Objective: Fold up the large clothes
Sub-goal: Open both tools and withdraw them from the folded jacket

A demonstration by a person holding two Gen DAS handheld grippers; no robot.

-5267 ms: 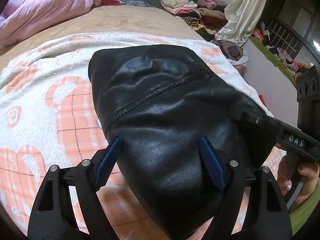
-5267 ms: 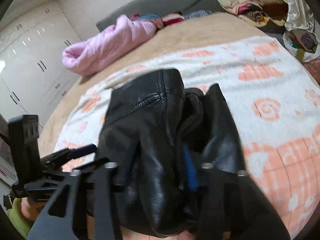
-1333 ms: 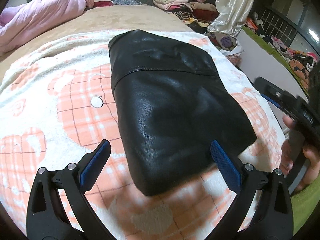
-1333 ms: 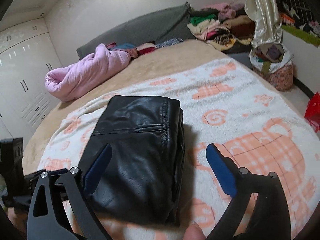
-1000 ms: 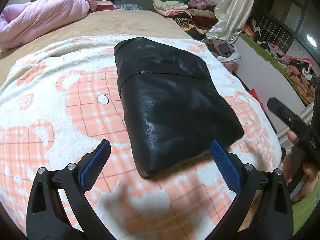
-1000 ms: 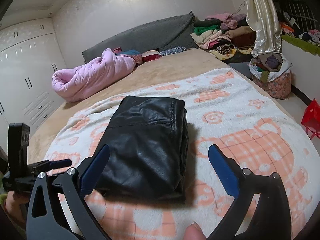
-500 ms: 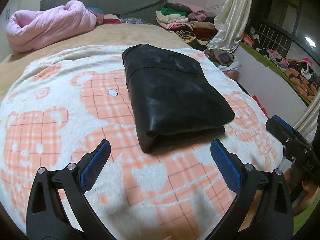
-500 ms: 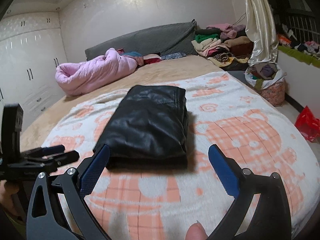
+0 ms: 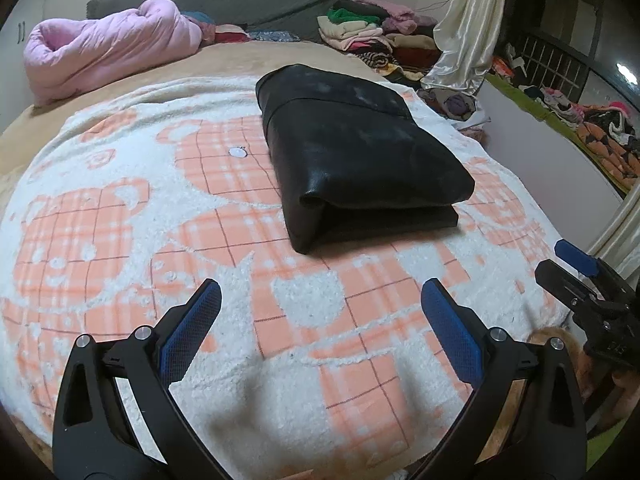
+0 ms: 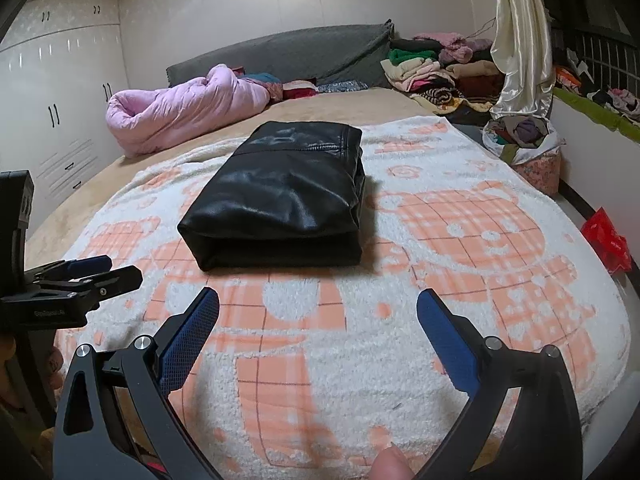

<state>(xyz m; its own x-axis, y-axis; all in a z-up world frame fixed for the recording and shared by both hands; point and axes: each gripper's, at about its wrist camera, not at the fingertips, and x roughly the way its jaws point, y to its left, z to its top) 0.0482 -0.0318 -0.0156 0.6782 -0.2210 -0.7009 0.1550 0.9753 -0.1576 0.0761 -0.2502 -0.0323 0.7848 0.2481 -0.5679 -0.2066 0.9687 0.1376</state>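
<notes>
Blanket now between tools and jacket

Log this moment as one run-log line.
left gripper: open, empty | right gripper: open, empty | black leather garment: folded, flat on bear-print blanket, untouched

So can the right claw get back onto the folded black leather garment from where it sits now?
Probably yes. The right claw is open and holds nothing, and only bare bear-print blanket lies between it and the folded black leather garment. The left claw sits off to the side, out of that path.
</notes>
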